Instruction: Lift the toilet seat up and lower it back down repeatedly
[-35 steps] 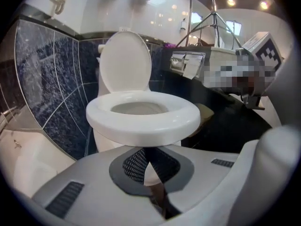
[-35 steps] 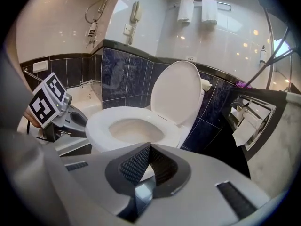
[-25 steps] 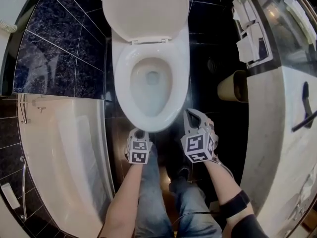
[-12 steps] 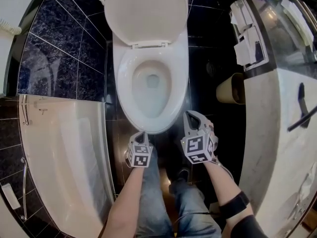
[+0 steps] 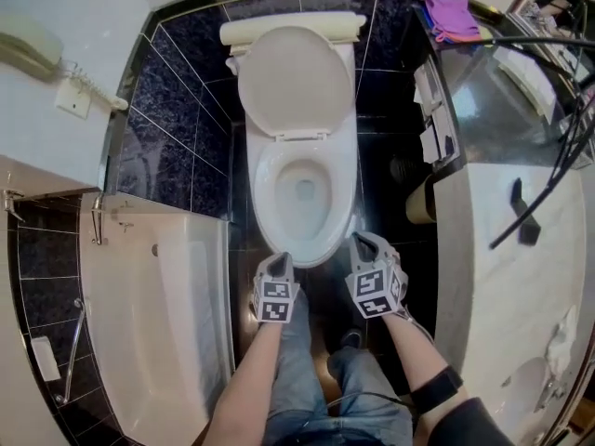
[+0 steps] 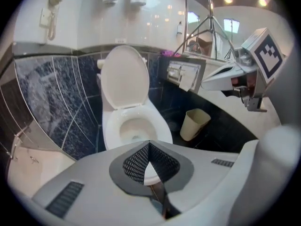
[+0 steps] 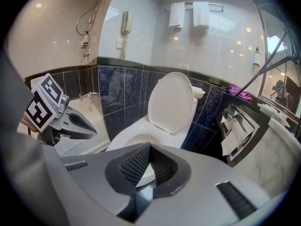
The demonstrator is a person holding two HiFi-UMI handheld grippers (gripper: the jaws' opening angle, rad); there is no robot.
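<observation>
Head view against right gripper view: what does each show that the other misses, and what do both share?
Only the head view shows the beige wastebasket and the person's blue-jeaned legs. Only the right gripper view shows the two white towels hanging on a rail and the shower hose on the wall. Both show the white toilet with its lid raised, the pale wall phone, the purple cloth on the counter and the left gripper.

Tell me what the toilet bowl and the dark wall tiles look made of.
Toilet bowl: likely glazed ceramic, smooth glossy white. Wall tiles: probably polished stone or marble-look ceramic, dark blue veining, mirror-like sheen with grout lines.
</observation>
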